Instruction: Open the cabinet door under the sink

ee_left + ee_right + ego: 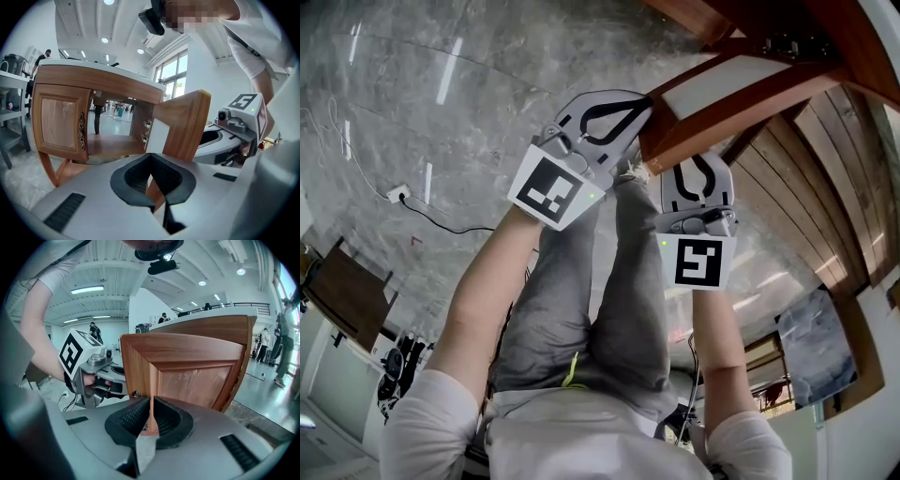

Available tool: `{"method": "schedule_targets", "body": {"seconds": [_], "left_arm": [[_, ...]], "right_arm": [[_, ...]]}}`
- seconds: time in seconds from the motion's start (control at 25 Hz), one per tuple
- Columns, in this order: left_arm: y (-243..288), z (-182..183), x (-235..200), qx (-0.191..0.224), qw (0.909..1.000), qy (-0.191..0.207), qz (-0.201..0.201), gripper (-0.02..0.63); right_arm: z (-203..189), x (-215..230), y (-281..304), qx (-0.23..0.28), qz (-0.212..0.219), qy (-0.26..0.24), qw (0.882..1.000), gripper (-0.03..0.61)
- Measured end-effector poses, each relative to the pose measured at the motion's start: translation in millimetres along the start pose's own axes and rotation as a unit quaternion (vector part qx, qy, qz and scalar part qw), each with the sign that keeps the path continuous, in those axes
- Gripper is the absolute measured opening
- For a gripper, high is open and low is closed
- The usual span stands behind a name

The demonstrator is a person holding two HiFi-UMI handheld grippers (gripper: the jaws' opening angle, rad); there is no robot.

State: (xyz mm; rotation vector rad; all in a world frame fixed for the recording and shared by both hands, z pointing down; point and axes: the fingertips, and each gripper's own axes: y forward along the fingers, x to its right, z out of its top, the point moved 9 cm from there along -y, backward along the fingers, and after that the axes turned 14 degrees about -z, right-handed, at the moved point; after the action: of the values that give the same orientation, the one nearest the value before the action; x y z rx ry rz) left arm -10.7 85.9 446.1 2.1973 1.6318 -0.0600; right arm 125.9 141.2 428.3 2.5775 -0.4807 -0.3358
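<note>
In the head view, the reddish-brown wooden cabinet door is standing ajar at upper right. In the left gripper view, the left hand-held gripper is sitting clenched, empty. In the right gripper view, the right hand-held gripper is grasping the door's edge at centre; the opening pull seems to be under way, calling next for a steady hinge-arc swing.

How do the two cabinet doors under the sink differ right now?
The closed door sits flush and shut, while the open door is swung out, exposing the inside. The right gripper clamps the open door's edge, and nothing touches the closed door. Both are reddish-brown wood with a framed panel.
</note>
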Motion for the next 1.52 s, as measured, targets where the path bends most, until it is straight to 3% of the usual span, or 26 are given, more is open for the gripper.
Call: {"method": "schedule_targets", "body": {"seconds": [0.44,0.72,0.92,1.24,1.52], "left_arm": [[20.8,21.7,36.2,-0.027,0.9984,0.004,-0.049,0.011],[19.1,48.6,43.0,-0.026,0.9980,0.012,-0.056,0.011],[18.6,57.1,34.8,-0.023,0.9989,0.014,-0.039,0.012],[13.9,71.8,33.3,-0.036,0.9991,0.022,-0.009,0.012],[6.3,94.1,40.6,-0.041,0.9989,0.021,0.009,0.012]], "right_arm": [[-3.6,18.3,-37.1,-0.033,-0.009,-0.006,0.999,0.049],[-29.0,57.8,-72.1,-0.102,-0.073,0.022,0.992,0.049],[-33.8,71.6,-75.7,-0.117,-0.093,0.019,0.989,0.049],[-17.0,73.8,-72.5,-0.103,-0.114,0.043,0.987,0.049],[1.7,84.7,-83.9,-0.125,-0.139,0.048,0.981,0.049]]}}
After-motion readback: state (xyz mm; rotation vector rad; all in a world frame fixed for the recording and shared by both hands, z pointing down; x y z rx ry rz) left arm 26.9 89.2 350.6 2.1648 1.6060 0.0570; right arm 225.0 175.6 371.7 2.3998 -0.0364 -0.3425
